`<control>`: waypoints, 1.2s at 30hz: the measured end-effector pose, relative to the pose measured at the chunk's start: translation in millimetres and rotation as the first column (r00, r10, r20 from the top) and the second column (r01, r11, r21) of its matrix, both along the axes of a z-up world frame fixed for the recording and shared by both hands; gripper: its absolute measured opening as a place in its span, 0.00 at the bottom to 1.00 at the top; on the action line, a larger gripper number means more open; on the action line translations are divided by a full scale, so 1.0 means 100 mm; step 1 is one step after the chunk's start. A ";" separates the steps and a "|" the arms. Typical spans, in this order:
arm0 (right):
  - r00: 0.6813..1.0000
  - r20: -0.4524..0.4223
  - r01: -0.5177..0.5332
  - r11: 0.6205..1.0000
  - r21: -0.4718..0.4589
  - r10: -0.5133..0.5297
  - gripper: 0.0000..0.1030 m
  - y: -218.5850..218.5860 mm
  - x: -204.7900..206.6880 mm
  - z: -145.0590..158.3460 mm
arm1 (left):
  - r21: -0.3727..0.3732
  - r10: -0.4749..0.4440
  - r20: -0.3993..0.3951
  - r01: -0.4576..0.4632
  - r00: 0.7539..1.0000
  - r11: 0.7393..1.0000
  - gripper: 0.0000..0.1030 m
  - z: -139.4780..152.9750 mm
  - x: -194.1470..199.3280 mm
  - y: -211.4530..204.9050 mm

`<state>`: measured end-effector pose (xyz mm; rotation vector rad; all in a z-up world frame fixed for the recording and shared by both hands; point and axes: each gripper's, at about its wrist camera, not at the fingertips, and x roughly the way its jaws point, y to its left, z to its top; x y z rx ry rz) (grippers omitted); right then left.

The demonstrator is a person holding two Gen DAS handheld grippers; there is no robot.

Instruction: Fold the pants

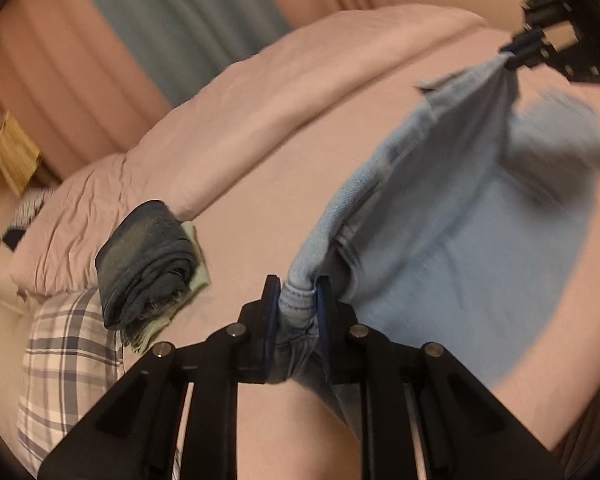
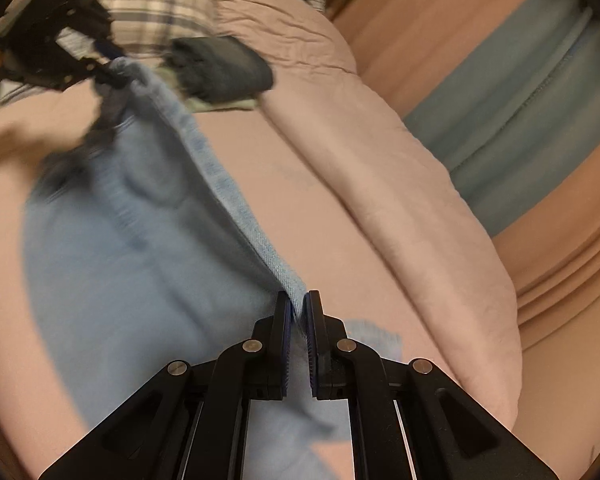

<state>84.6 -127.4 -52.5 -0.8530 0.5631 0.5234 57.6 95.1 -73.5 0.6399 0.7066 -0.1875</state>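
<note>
1. The left gripper (image 1: pixel 297 300) is clenched on a bunched edge of the light blue pants (image 1: pixel 452 248), bottom centre.
2. The right gripper (image 2: pixel 297 312) pinches the other edge; the pants hang over the pink bed (image 2: pixel 308 208), blurred.

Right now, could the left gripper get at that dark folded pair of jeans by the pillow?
Probably not yet. The left gripper has its jaws clamped on the light blue pants, so it would have to let go first. Otherwise the dark folded jeans lie close on the bed, with nothing between.

Pink bed (image 1: pixel 260 184), duvet (image 1: pixel 228 112), folded jeans (image 1: pixel 148 252)
</note>
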 end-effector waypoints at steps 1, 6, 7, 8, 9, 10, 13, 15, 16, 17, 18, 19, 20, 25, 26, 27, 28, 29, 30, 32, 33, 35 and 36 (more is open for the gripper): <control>1.000 -0.017 -0.014 1.000 -0.009 0.014 0.07 -0.14 -0.13 -0.01 | 0.023 -0.016 -0.017 0.016 1.000 1.000 0.15 -0.11 -0.17 -0.05; 0.990 -0.125 -0.068 0.995 -0.072 0.059 0.07 -0.04 -0.51 -0.37 | 0.103 -0.041 -0.132 0.055 0.990 0.993 0.13 -0.66 -0.51 0.00; 0.985 -0.159 -0.074 0.994 -0.084 0.060 0.07 -0.01 -0.56 -0.49 | 0.119 -0.041 -0.153 0.060 0.987 0.991 0.13 -0.76 -0.55 -0.03; 0.981 -0.187 -0.081 0.992 -0.100 0.061 0.07 0.02 -0.60 -0.65 | 0.144 -0.040 -0.169 0.065 0.985 0.987 0.13 -0.89 -0.57 -0.06; 0.978 -0.202 -0.085 0.989 -0.125 0.058 0.07 0.00 -0.64 -0.79 | 0.172 -0.036 -0.183 0.068 0.983 0.983 0.13 -1.03 -0.57 -0.08; 0.975 -0.216 -0.086 0.986 -0.142 0.054 0.07 0.03 -0.65 -0.94 | 0.195 -0.032 -0.182 0.068 0.983 0.978 0.13 -1.12 -0.56 -0.07; 0.975 -0.217 -0.092 0.980 -0.175 0.053 0.07 0.08 -0.72 -1.13 | 0.206 -0.021 -0.177 0.058 0.984 0.977 0.13 -1.18 -0.51 -0.08; 0.977 -0.209 -0.088 0.980 -0.178 0.049 0.07 0.10 -0.71 -1.13 | 0.156 -0.010 -0.176 0.038 0.984 0.987 0.13 -1.08 -0.48 -0.01; 0.977 -0.208 -0.085 0.982 -0.170 0.049 0.07 0.09 -0.73 -1.11 | 0.138 -0.008 -0.174 0.032 0.985 0.990 0.13 -1.05 -0.50 0.00; 0.978 -0.203 -0.082 0.984 -0.160 0.049 0.07 0.07 -0.75 -1.07 | 0.127 -0.003 -0.175 0.026 0.984 0.992 0.13 -1.04 -0.50 0.03; 0.977 -0.208 -0.076 0.987 -0.143 0.045 0.07 0.06 -0.74 -1.04 | 0.119 0.003 -0.180 0.019 0.984 0.993 0.13 -1.07 -0.50 0.05; 0.975 -0.219 -0.067 0.990 -0.124 0.039 0.07 0.04 -0.75 -1.03 | 0.112 0.007 -0.183 0.013 0.983 0.994 0.14 -1.10 -0.49 0.05; 0.969 -0.246 -0.053 0.993 -0.102 0.027 0.07 0.01 -0.79 -1.07 | 0.112 0.012 -0.183 0.009 0.983 0.994 0.15 -1.12 -0.50 0.05; 0.955 -0.297 0.009 0.999 -0.031 -0.017 0.09 -0.07 -0.76 -1.20 | 0.053 0.051 -0.204 -0.041 0.978 0.998 0.18 -1.03 -0.49 0.10; 0.947 -0.320 0.026 1.000 0.005 -0.023 0.14 -0.12 -0.74 -1.15 | 0.027 0.058 -0.217 -0.053 0.974 0.998 0.20 -0.99 -0.50 0.12; 0.932 -0.361 0.051 0.997 0.064 -0.024 0.17 -0.20 -0.70 -1.06 | -0.026 0.053 -0.239 -0.061 0.969 0.998 0.30 -0.92 -0.52 0.16; 0.916 -0.401 0.087 0.985 0.150 -0.020 0.28 -0.32 -0.65 -0.93 | -0.077 0.050 -0.248 -0.072 0.967 0.994 0.41 -0.85 -0.53 0.19; 0.910 -0.414 0.117 0.971 0.208 -0.021 0.38 -0.42 -0.61 -0.84 | -0.135 0.050 -0.246 -0.085 0.968 0.987 0.45 -0.77 -0.54 0.21; 0.908 -0.419 0.149 0.955 0.258 -0.028 0.39 -0.52 -0.56 -0.75 | -0.180 0.046 -0.245 -0.092 0.968 0.979 0.48 -0.72 -0.57 0.20; 0.899 -0.434 0.236 0.894 0.381 -0.053 0.40 -0.78 -0.40 -0.56 | -0.280 0.023 -0.258 -0.097 0.966 0.955 0.48 -0.65 -0.55 0.15; 0.894 -0.443 0.276 0.866 0.418 -0.071 0.40 -0.86 -0.32 -0.50 | -0.328 0.006 -0.262 -0.095 0.965 0.940 0.48 -0.63 -0.52 0.09; 0.864 -0.471 0.408 0.797 0.445 -0.179 0.40 -1.05 -0.01 -0.44 | -0.403 -0.037 -0.267 -0.077 0.963 0.912 0.48 -0.62 -0.41 -0.10; 0.845 -0.480 0.461 0.776 0.430 -0.237 0.40 -1.09 0.14 -0.44 | -0.428 -0.059 -0.267 -0.063 0.962 0.901 0.48 -0.63 -0.36 -0.22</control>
